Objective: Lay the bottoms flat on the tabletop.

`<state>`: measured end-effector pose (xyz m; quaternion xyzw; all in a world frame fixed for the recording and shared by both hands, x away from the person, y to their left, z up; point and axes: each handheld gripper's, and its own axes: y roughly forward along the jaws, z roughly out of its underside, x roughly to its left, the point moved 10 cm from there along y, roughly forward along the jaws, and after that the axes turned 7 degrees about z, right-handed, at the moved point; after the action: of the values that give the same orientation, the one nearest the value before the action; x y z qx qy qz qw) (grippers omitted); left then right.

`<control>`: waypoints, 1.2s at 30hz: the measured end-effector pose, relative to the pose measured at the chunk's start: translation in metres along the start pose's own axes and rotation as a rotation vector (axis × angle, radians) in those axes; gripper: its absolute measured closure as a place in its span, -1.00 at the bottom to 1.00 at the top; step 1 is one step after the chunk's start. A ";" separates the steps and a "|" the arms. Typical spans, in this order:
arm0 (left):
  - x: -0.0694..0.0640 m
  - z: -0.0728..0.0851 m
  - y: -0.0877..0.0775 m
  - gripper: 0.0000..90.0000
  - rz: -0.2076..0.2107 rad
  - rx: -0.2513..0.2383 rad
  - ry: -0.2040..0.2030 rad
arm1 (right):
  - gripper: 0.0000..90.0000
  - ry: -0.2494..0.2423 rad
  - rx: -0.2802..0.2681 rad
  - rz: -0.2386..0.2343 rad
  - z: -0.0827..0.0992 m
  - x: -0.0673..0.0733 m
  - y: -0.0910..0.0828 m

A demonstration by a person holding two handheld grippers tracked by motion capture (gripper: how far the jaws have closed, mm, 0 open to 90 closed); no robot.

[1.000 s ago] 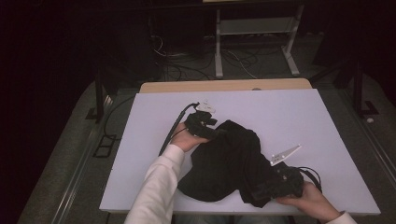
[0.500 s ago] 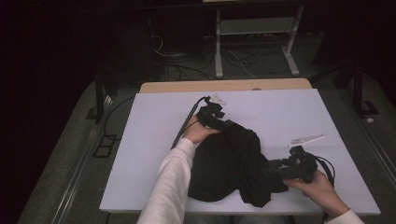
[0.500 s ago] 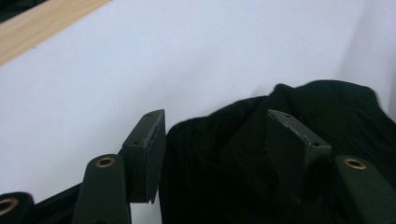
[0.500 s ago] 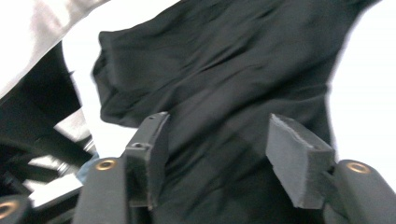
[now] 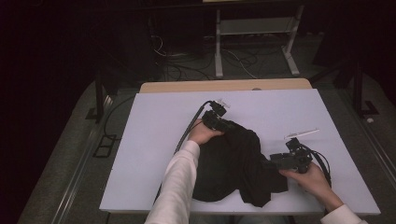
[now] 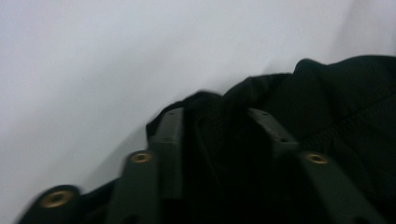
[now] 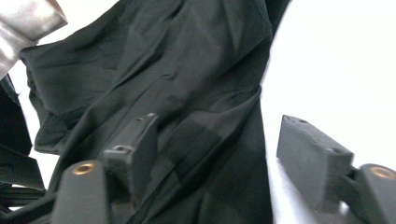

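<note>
A crumpled black cloth lies in the middle of the white tabletop. My left gripper is at the cloth's far left edge, and its jaws have just been closing. In the left gripper view a bunched fold of the cloth fills the gap and my left gripper is shut on it. My right gripper is at the cloth's right edge, pointing left. In the right gripper view my right gripper stands open: the cloth spreads under one jaw and the other jaw is over bare table.
A wooden table edge shows behind the white top. On the dark floor beyond are a white metal stand and loose cables. Each gripper's cable trails across the table. A long-sleeved forearm reaches in from the bottom.
The right gripper has slid right, off the cloth's corner, with its jaws opened. The left gripper has moved up and right to the cloth's far edge, and the cloth has spread a little wider.
</note>
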<state>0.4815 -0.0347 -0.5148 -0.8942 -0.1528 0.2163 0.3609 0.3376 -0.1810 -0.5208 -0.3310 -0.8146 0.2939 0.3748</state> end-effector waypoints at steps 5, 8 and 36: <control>0.002 0.005 -0.002 0.83 0.033 0.025 -0.041 | 0.45 -0.019 0.039 -0.025 0.000 0.003 0.009; 0.002 0.004 -0.004 0.89 0.028 0.012 -0.049 | 0.87 -0.023 0.083 -0.032 0.003 0.003 0.012; 0.026 -0.012 -0.154 0.90 -0.111 -0.516 -0.284 | 0.91 -0.164 -0.290 0.121 -0.154 0.007 -0.070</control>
<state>0.4920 0.0758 -0.4046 -0.9075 -0.3001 0.2732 0.1082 0.4358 -0.1829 -0.3830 -0.4051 -0.8548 0.2215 0.2370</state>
